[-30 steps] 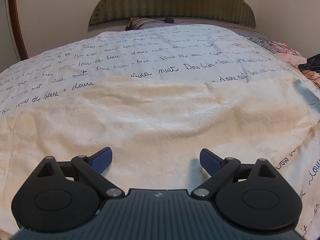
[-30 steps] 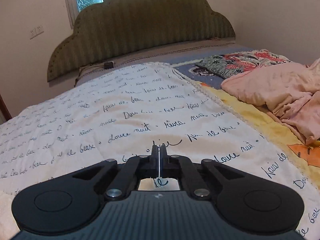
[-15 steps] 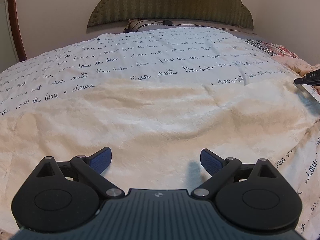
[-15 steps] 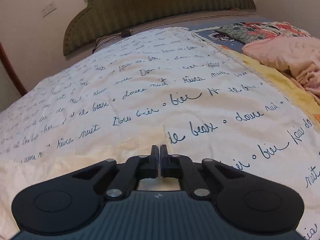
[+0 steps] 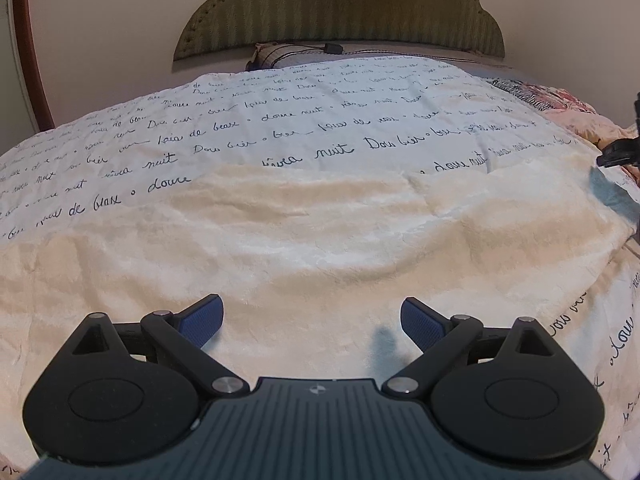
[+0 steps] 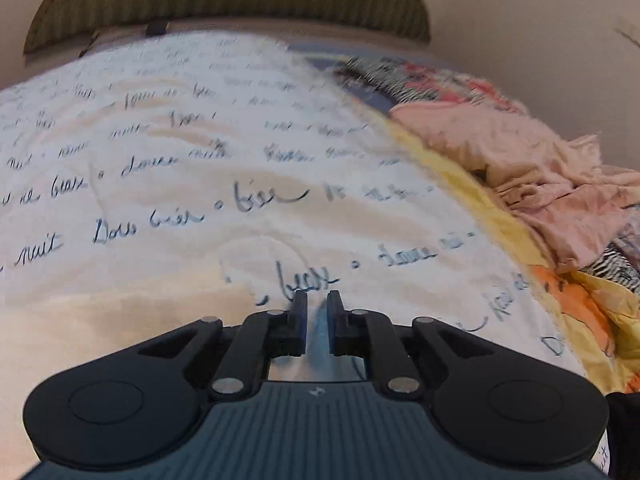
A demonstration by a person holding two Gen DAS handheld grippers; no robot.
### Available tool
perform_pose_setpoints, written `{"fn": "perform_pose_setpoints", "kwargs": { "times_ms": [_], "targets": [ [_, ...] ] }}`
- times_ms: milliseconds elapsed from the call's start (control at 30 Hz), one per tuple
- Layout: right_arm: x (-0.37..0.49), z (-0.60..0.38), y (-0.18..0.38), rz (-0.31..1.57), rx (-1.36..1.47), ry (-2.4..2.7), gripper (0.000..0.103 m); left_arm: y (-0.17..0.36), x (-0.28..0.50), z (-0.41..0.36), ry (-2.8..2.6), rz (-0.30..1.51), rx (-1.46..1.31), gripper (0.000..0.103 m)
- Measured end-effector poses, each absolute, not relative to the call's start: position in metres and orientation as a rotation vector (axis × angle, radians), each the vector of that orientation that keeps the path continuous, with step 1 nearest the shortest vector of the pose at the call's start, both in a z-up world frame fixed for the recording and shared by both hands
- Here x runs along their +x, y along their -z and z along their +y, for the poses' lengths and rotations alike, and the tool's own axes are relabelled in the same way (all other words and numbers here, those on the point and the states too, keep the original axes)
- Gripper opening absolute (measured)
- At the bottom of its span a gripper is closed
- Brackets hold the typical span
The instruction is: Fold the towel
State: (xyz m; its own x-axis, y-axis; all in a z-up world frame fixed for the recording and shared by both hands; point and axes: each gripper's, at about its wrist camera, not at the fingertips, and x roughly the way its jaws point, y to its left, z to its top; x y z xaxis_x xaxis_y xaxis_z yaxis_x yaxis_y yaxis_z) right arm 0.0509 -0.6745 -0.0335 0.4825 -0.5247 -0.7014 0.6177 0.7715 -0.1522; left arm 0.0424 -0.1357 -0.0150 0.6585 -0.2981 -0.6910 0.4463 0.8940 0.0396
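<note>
The towel [image 5: 320, 120] is a big white cloth printed with dark script, spread over the bed. Its near part is folded over, so the plain cream fleecy underside [image 5: 320, 232] faces up. My left gripper [image 5: 312, 312] hovers low over that cream part, open wide, nothing between the blue pads. In the right wrist view my right gripper [image 6: 317, 304] sits at the fold's far right corner over the printed towel [image 6: 240, 208]. Its fingers are parted by a narrow gap with cloth lying under them. The right gripper's tip [image 5: 618, 152] shows at the left view's right edge.
A green padded headboard [image 5: 340, 4] and a pillow [image 5: 288, 54] stand at the far end. To the right lie a crumpled pink cloth [image 6: 540, 184], a patterned pillow [image 6: 400, 76] and a yellow-orange sheet [image 6: 580, 312]. A wooden frame [image 5: 28, 40] runs up the left.
The right gripper came down onto the laid fold and its fingers, which were shut on the towel's edge, have parted. The left gripper has stayed almost still and open.
</note>
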Motion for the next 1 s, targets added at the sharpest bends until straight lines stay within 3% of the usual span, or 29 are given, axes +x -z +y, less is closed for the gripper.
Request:
{"fn": "perform_pose_setpoints", "kwargs": {
  "times_ms": [67, 133, 167, 200, 300, 400, 567, 767, 1000],
  "targets": [
    [0.022, -0.658, 0.013, 0.664, 0.18, 0.713, 0.014, 0.014, 0.046, -0.136, 0.422, 0.74, 0.2, 0.097],
    [0.006, -0.636, 0.002, 0.609, 0.251, 0.481, 0.034, 0.014, 0.051, -0.136, 0.422, 0.748, 0.172, 0.097],
    [0.003, -0.626, 0.003, 0.619, 0.299, 0.302, 0.065, 0.016, 0.053, -0.138, 0.425, 0.758, 0.164, 0.098],
    [0.004, -0.616, 0.008, 0.636, 0.323, 0.17, 0.087, 0.019, 0.056, -0.141, 0.432, 0.769, 0.166, 0.098],
    [0.022, -0.597, 0.04, 0.804, 0.216, 0.208, 0.089, 0.026, 0.059, -0.149, 0.402, 0.806, 0.205, 0.094],
    [0.015, -0.61, 0.038, 0.748, 0.118, 0.576, 0.09, 0.014, 0.045, -0.14, 0.446, 0.732, 0.212, 0.097],
    [-0.088, -0.64, 0.002, 0.383, 0.611, 0.566, 0.096, 0.002, 0.036, -0.13, 0.396, 0.642, 0.249, 0.099],
    [-0.135, -0.661, 0.049, 0.402, 1.037, 0.438, 0.097, 0.006, 0.043, -0.126, 0.463, 0.743, 0.122, 0.099],
    [-0.102, -0.664, 0.078, 0.309, 1.163, 0.355, 0.095, 0.0, 0.033, -0.122, 0.423, 0.693, 0.168, 0.099]
  ]
}}
